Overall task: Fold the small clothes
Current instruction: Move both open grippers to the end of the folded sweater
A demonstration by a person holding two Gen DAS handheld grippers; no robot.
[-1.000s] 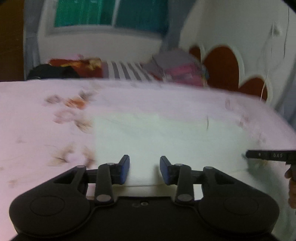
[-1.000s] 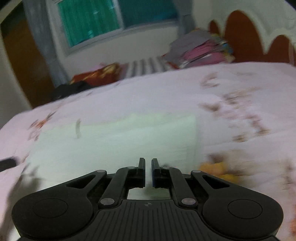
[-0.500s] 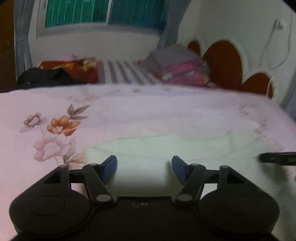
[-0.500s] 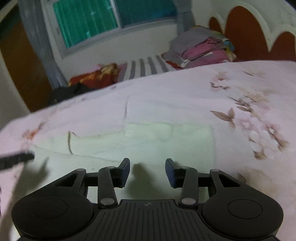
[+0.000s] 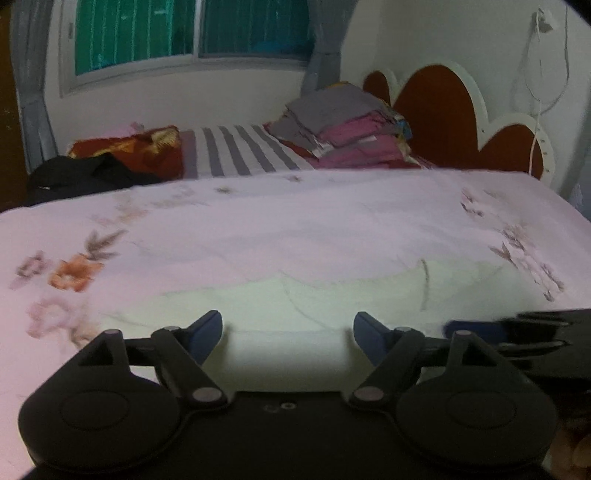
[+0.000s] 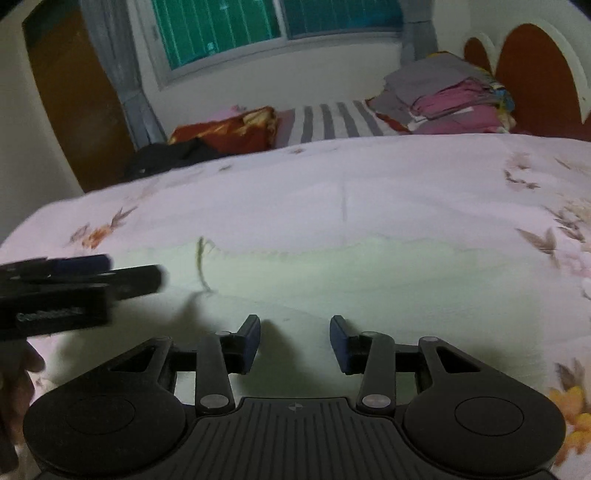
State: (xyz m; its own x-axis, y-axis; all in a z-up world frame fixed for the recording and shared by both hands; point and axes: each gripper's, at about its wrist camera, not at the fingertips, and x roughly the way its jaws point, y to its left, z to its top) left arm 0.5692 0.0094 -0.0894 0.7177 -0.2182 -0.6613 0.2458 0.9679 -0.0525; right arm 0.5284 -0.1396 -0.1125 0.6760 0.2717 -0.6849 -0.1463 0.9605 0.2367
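Observation:
A pale cream garment [image 5: 295, 306] lies flat on the pink floral bedsheet [image 5: 258, 229], folded into a wide strip; it also shows in the right wrist view [image 6: 351, 280]. My left gripper [image 5: 288, 334] is open wide and empty, just above the garment's near edge. My right gripper [image 6: 294, 341] is open and empty over the garment's near part. The right gripper's fingers [image 5: 476, 330] show at the right edge of the left wrist view. The left gripper's fingers [image 6: 110, 275] show at the left of the right wrist view.
A stack of folded grey and pink clothes [image 5: 347, 125] sits at the far end by the red and white headboard [image 5: 443, 110]. A striped cloth [image 5: 236, 151], a red pillow [image 5: 133, 151] and dark clothing [image 5: 81, 177] lie beyond the sheet. A window [image 5: 192, 33] is behind.
Both grippers opened: the right one was shut a second ago, the left widened. Both pulled back and lifted, leaving the garment lying flat, and came closer together.

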